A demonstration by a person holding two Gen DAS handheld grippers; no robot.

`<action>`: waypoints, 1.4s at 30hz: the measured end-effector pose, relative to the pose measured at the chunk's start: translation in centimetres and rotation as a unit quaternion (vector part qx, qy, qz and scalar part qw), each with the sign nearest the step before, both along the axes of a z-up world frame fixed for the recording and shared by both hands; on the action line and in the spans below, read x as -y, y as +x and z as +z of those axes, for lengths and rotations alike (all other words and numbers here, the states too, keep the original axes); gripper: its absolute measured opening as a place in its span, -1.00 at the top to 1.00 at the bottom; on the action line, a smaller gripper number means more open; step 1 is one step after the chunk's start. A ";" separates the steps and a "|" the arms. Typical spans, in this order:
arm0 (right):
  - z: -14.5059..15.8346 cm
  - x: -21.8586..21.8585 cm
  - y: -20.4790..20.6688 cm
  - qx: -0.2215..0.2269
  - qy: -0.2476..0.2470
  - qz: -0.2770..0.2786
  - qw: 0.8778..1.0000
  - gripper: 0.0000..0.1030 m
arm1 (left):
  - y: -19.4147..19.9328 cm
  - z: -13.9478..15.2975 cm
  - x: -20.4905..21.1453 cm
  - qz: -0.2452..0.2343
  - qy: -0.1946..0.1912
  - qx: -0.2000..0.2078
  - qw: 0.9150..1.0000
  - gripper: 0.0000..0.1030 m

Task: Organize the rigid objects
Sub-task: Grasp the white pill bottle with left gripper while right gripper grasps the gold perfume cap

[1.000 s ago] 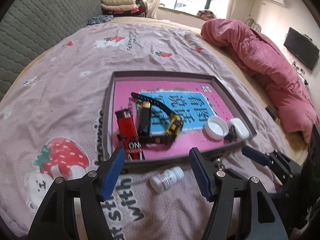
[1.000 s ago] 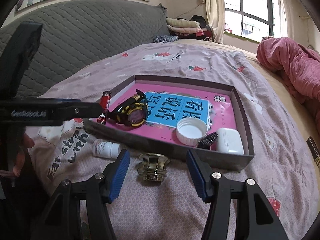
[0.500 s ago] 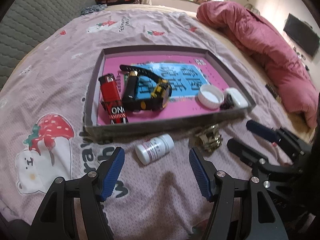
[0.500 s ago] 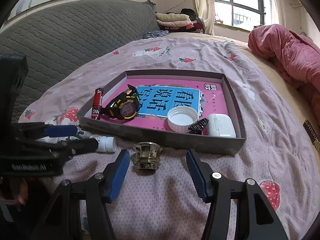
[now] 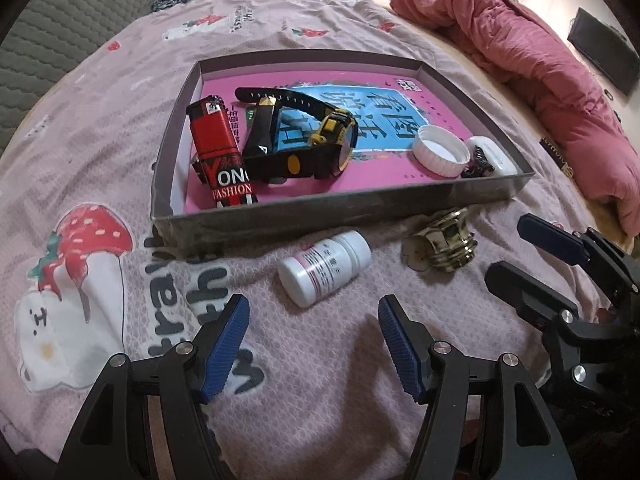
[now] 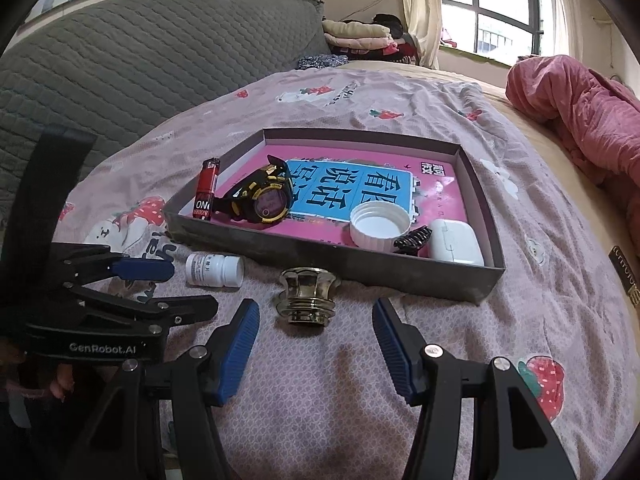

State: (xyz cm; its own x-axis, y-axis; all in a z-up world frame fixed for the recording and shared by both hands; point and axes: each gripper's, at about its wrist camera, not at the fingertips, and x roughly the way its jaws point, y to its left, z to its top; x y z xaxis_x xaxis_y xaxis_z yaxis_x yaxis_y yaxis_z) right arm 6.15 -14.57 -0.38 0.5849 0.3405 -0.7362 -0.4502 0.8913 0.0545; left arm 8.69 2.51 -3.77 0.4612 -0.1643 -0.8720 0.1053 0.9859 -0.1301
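A shallow grey box (image 5: 320, 216) (image 6: 332, 258) with a pink book lining it lies on the bedspread. It holds a red lighter (image 5: 218, 148) (image 6: 206, 188), a black-and-yellow watch (image 5: 312, 140) (image 6: 264, 200), a white cap (image 5: 440, 152) (image 6: 380, 228), a small black clip (image 6: 412, 238) and a white earbud case (image 6: 454, 242). In front of the box lie a white pill bottle (image 5: 324, 266) (image 6: 214, 270) and a brass knob (image 5: 440, 246) (image 6: 308, 294). My left gripper (image 5: 314, 320) hangs open just short of the bottle. Behind the knob, my right gripper (image 6: 316, 322) is open too.
A crumpled pink quilt (image 5: 540, 60) lies along the right side of the bed. The grey padded headboard (image 6: 140, 60) rises at the back left, with folded clothes (image 6: 360, 36) near the window. A hand (image 6: 60, 380) shows under the left gripper in the right wrist view.
My left gripper has come down and tilted toward the bedspread, so the pill bottle and box look nearer. In the right wrist view it sank at the left; the right gripper stayed put.
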 end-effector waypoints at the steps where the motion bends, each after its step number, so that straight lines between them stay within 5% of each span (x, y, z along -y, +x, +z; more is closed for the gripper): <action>1: -0.1 0.0 0.0 -0.001 0.001 0.000 1.000 -0.13 | 0.2 0.0 0.0 -0.004 0.005 0.004 1.000 -0.33; 12: -0.8 -0.3 0.9 -0.004 -0.004 0.001 1.000 -0.13 | 2.2 -0.9 0.6 -0.034 0.032 0.006 0.999 -0.33; 21: -2.2 -1.6 2.4 -0.015 -0.011 0.013 1.000 -0.13 | 2.4 -1.3 1.6 -0.056 0.056 0.014 0.997 -0.10; 33: -3.7 -1.6 4.1 -0.041 -0.004 0.008 0.999 -0.12 | 2.5 -1.9 2.0 -0.057 0.055 0.016 0.997 -0.04; 39: -3.8 -1.3 4.3 -0.056 0.012 0.010 0.998 0.05 | 2.5 -2.0 2.3 -0.058 0.058 0.020 0.996 0.02; 42: -3.8 -1.2 4.4 -0.063 0.017 0.013 0.998 0.21 | 2.4 -2.0 2.5 -0.063 0.055 0.020 0.996 0.20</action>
State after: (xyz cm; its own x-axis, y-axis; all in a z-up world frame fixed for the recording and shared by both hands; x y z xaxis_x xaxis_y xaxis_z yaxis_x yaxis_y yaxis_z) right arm 10.58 -13.32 -4.19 0.4797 0.3803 -0.7907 -0.4601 0.8764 0.1424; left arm 11.10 -0.01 -5.74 0.4780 -0.1272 -0.8691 0.2314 0.9728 -0.0151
